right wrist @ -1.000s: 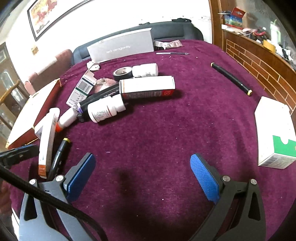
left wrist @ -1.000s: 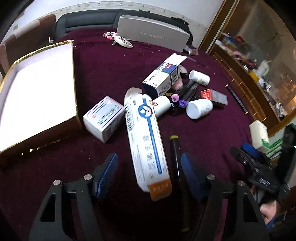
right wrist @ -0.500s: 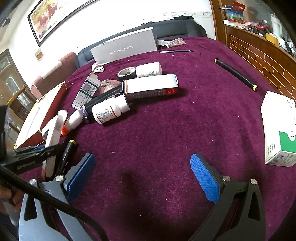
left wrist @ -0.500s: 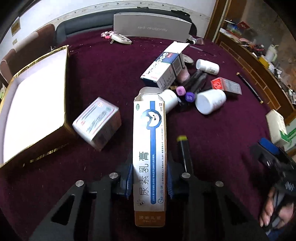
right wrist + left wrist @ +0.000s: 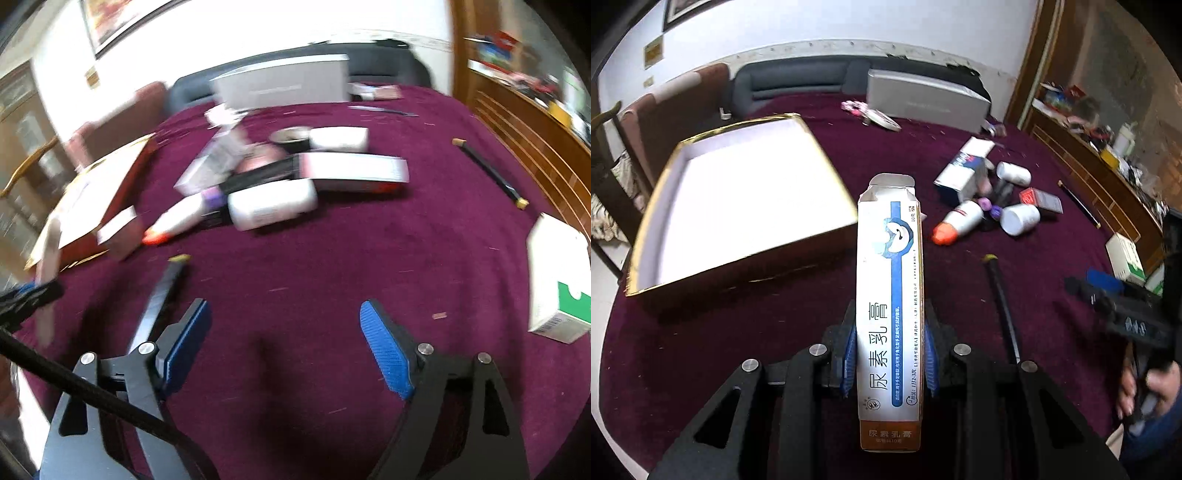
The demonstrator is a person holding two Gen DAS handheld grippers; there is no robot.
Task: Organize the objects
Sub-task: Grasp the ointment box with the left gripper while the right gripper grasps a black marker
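My left gripper (image 5: 890, 354) is shut on a long white and blue ointment box (image 5: 890, 295) and holds it lifted above the purple cloth, its open flap pointing toward the gold-rimmed white tray (image 5: 738, 206). My right gripper (image 5: 284, 347) is open and empty, low over the cloth. A black pen with a yellow tip (image 5: 159, 295) lies just left of its left finger and also shows in the left wrist view (image 5: 1001, 299). A pile of white bottles and boxes (image 5: 273, 203) lies ahead.
A white and green box (image 5: 557, 280) lies at the right edge. A second black pen (image 5: 487, 173) lies at the far right. A small white box (image 5: 120, 230) sits by the tray's corner. A grey carton (image 5: 923, 99) stands at the back.
My left gripper closed on the ointment box and lifted it, swinging left toward the tray. My right gripper moved left, closer to the pen; its view is blurred.
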